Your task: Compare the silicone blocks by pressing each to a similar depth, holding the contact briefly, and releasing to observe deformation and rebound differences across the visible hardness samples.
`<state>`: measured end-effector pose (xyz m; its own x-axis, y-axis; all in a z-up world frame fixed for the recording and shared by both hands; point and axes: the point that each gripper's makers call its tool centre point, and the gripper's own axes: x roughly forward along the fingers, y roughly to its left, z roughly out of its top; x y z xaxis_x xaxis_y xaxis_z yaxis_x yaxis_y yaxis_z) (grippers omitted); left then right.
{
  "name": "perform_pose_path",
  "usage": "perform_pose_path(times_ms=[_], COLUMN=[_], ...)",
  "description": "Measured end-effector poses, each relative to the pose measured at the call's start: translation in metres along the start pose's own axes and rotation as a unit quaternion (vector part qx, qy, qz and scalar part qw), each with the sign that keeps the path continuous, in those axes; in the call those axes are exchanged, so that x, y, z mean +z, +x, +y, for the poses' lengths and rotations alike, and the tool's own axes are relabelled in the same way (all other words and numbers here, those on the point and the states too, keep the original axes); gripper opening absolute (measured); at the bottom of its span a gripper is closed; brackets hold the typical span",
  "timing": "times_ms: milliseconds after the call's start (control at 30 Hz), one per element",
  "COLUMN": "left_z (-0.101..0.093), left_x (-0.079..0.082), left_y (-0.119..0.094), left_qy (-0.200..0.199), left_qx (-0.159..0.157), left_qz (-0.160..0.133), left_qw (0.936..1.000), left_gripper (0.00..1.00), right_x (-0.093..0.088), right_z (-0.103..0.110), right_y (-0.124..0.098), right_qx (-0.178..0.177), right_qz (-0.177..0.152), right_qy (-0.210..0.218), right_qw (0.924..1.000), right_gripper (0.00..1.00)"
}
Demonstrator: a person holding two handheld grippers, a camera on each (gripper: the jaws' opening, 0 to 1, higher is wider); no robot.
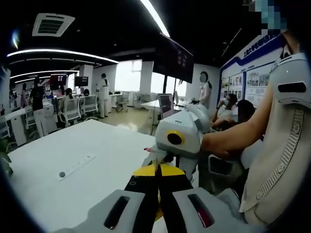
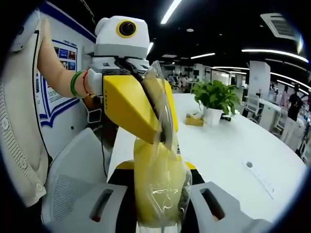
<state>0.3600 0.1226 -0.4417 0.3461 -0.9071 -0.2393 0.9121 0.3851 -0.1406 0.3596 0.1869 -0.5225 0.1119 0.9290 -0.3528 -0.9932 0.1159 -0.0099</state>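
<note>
Evidently I'm still preparing: both hand-held grippers, left (image 2: 160,131) and right (image 1: 163,158), pinch one clear bag (image 2: 163,189) holding, perhaps, a yellow silicone block, above the white surface (image 2: 228,145). Next, unbag it.

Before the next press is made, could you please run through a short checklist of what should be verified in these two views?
1. Sample in hand: a yellow block in a clear bag sits between the right gripper jaws, ok.
2. Left gripper also pinches the top of that bag, ok.
3. Left gripper's jaws closed together in its own view, ok.
4. Bag removed from the block: not ok, plastic covers it.
5. Other hardness samples within reach: cannot tell.
6. White table space: plant stands far off, ok.
</note>
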Motion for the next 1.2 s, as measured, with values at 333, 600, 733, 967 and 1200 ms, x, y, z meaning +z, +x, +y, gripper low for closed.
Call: perform_pose_path(times_ms=[333,600,733,967,1200], left_z=[-0.001,-0.003,-0.003,-0.001,0.001], left_x=[0.0,0.0,-0.001,-0.006,-0.011], left_y=[0.003,0.004,0.004,0.005,0.008], left_qy=[-0.006,-0.005,-0.009,-0.023,-0.038], left_qx=[0.002,0.002,0.004,0.008,0.008], left_qz=[-0.001,-0.003,-0.003,0.001,0.012], left_qw=[1.0,1.0,0.9999,0.9997,0.9992], left_gripper=[0.0,0.0,0.0,0.0,0.0], right_x=[-0.002,-0.004,-0.005,-0.01,-0.017], right_z=[-0.004,-0.005,-0.005,-0.005,-0.005], right_y=[-0.003,-0.004,-0.004,-0.001,0.0], right_qx=[-0.013,-0.014,-0.01,-0.005,-0.006], right_qz=[0.008,0.013,0.016,0.025,0.037], right_qy=[-0.022,-0.024,-0.025,-0.016,-0.008], right_qw=[0.9996,0.9995,0.9995,0.9995,0.9992], right_gripper=[0.23,0.25,0.27,0.29,0.32])
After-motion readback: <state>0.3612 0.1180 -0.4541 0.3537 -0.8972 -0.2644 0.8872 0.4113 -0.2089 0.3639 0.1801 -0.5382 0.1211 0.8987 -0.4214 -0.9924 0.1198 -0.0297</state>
